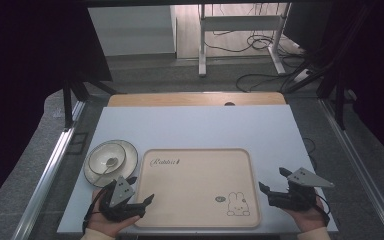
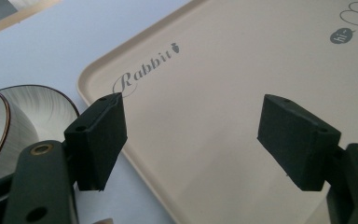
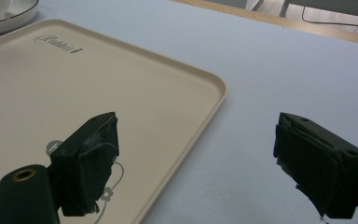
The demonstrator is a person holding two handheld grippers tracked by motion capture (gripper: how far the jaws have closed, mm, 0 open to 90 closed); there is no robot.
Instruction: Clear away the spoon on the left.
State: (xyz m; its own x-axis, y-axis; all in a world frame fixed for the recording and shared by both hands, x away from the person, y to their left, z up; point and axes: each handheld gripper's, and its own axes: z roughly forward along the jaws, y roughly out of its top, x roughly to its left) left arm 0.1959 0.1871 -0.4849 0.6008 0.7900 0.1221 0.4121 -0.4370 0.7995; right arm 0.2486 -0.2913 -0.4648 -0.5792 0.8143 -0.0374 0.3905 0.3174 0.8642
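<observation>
Honestly, both the left gripper [image 1: 141, 192] and right gripper [image 1: 271, 181] are wide open, holding nothing, flanking the beige Rabbit tray [image 1: 198, 186] near the table's front edge. Uneven grabs could tip it into the bowl [image 1: 107, 159].

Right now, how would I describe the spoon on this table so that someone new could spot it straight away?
Start at the big beige tray mid-table. Just left of it a white plate holds a bowl. The spoon lies inside that bowl, the one small slim piece among the round dishes.
</observation>
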